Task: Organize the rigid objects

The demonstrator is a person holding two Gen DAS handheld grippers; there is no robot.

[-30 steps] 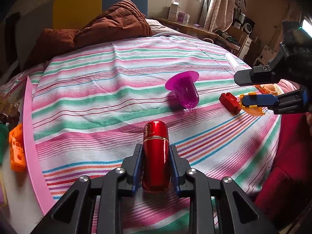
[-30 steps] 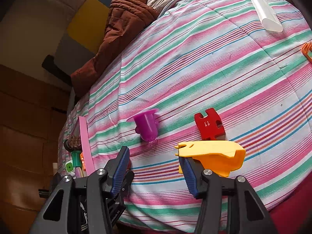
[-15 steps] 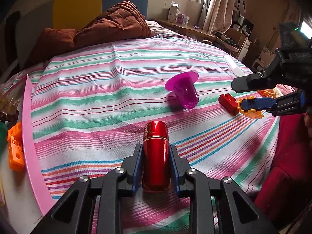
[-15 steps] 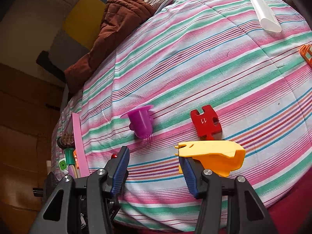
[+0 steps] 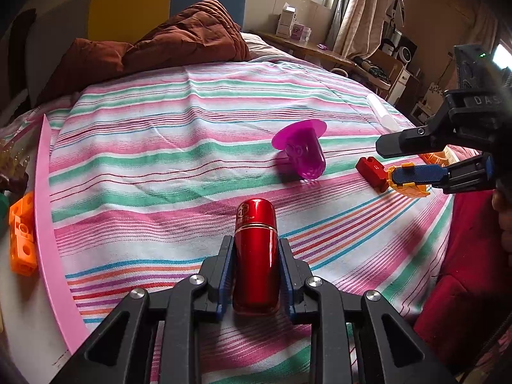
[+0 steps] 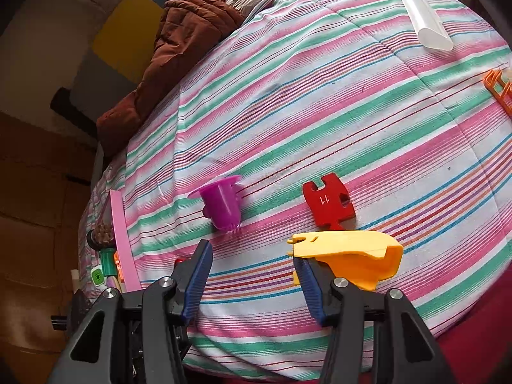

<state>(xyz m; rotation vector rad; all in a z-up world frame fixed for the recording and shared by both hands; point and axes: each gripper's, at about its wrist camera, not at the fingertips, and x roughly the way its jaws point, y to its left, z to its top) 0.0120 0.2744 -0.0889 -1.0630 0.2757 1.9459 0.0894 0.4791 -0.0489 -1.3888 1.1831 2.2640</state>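
Note:
My left gripper (image 5: 255,249) is shut on a red metal cylinder (image 5: 255,252) and holds it above the striped bedspread (image 5: 166,147). My right gripper (image 6: 252,256) is open above the bed, its right finger beside a yellow plastic piece (image 6: 348,256); it also shows at the right of the left wrist view (image 5: 403,156). A purple flanged cup (image 6: 222,203) lies on its side beyond it, also in the left wrist view (image 5: 304,152). A red puzzle block marked 11 (image 6: 329,200) lies just past the yellow piece (image 5: 406,185).
A pink tray (image 5: 48,224) lies at the bed's left edge with an orange block (image 5: 20,233) and other toys. A clear tube (image 6: 425,20) and an orange frame (image 6: 499,88) lie far right. A brown quilt (image 5: 179,41) is heaped at the headboard.
My right gripper has shifted slightly left over the bed, still open beside the yellow piece. My left gripper has kept its hold on the red cylinder.

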